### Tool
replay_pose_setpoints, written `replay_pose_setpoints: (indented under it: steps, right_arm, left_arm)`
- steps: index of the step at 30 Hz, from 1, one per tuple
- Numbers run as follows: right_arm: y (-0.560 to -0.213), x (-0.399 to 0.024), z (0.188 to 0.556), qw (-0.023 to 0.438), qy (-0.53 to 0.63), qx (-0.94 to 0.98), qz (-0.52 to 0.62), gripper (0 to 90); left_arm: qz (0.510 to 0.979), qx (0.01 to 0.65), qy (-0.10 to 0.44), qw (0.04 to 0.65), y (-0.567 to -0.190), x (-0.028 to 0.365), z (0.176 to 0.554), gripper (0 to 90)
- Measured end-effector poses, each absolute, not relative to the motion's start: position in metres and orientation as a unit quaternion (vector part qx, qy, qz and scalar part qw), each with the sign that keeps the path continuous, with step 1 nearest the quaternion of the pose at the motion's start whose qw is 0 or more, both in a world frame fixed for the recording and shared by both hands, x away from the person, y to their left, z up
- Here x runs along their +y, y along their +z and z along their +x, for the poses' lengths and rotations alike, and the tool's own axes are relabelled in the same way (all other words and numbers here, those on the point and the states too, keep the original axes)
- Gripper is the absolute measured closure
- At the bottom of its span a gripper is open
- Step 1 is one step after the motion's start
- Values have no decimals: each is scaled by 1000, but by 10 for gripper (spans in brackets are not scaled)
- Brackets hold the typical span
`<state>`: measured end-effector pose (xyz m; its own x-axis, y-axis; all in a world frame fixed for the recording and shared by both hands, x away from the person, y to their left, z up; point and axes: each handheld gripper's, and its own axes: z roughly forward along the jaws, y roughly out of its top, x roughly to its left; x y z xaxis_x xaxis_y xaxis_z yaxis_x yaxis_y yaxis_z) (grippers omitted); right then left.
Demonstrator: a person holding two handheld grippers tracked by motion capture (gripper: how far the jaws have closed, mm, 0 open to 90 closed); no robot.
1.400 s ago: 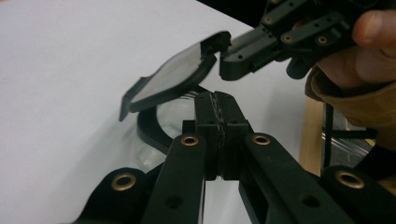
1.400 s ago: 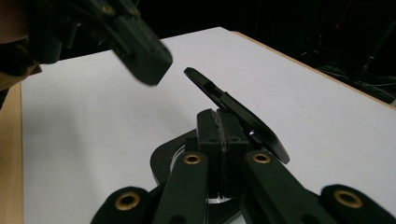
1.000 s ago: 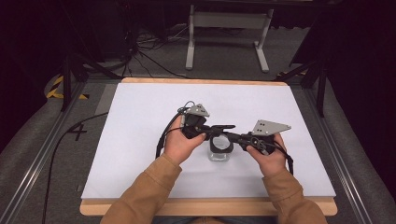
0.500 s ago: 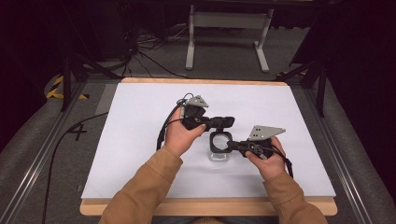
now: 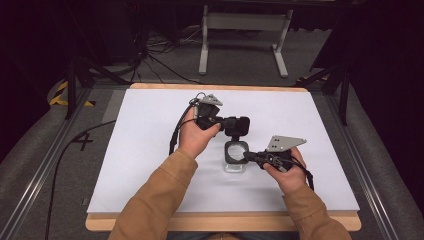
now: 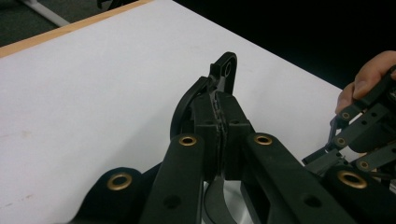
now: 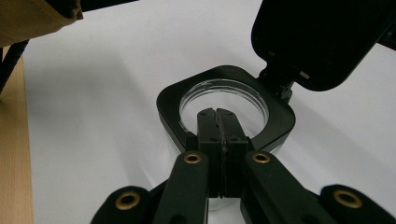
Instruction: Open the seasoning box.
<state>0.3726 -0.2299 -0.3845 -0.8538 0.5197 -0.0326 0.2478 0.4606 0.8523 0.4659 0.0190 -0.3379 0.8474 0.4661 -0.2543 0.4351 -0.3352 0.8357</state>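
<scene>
A clear container (image 5: 234, 165) with a black rim (image 7: 275, 126) stands mid-table, its hinged black lid (image 5: 238, 125) swung up and back. My left gripper (image 5: 231, 122) is shut on the lid (image 6: 224, 70), which runs edge-on between my left gripper's (image 6: 218, 97) pads. From the right, my right gripper (image 5: 248, 156) reaches the rim (image 5: 227, 151). In the right gripper view my right gripper (image 7: 222, 113) is shut and lies across the near rim, tips over the clear opening (image 7: 224, 93). I see nothing between its pads. The lid (image 7: 322, 42) hangs open behind.
The white table top (image 5: 150, 150) has a wooden edge (image 5: 225, 221) at the front. A cable (image 5: 175, 135) trails from the left gripper. Dark floor, cables and a white stand (image 5: 245, 30) lie beyond the far edge. The other hand and its gripper (image 6: 359, 135) sit at the right of the left gripper view.
The left gripper has swung the lid up and away from the container's rim. The right gripper has dropped a little toward the person, still at the rim.
</scene>
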Motion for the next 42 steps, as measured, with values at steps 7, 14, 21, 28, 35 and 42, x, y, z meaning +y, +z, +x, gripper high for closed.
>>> replay_pose_setpoints:
  steps: [7,14,21,28,35,42]
  right_arm:
    - [-385,-230,373,149,470,843,215,900]
    - [-386,-230,372,149,470,843,214,900]
    - [-386,-231,373,145,472,842,217,900]
    - [-381,-227,376,118,472,845,224,892]
    - [-362,-228,379,125,481,842,210,845]
    - [-352,-243,391,120,486,837,222,805]
  left_arm:
    - [815,279,13,508,-339,18,468,893]
    - [818,276,13,504,-337,18,467,890]
    - [832,268,25,485,-331,14,462,853]
    - [830,255,28,495,-316,17,447,803]
    - [847,233,39,476,-305,41,425,700]
    - [843,250,49,474,-304,75,403,653]
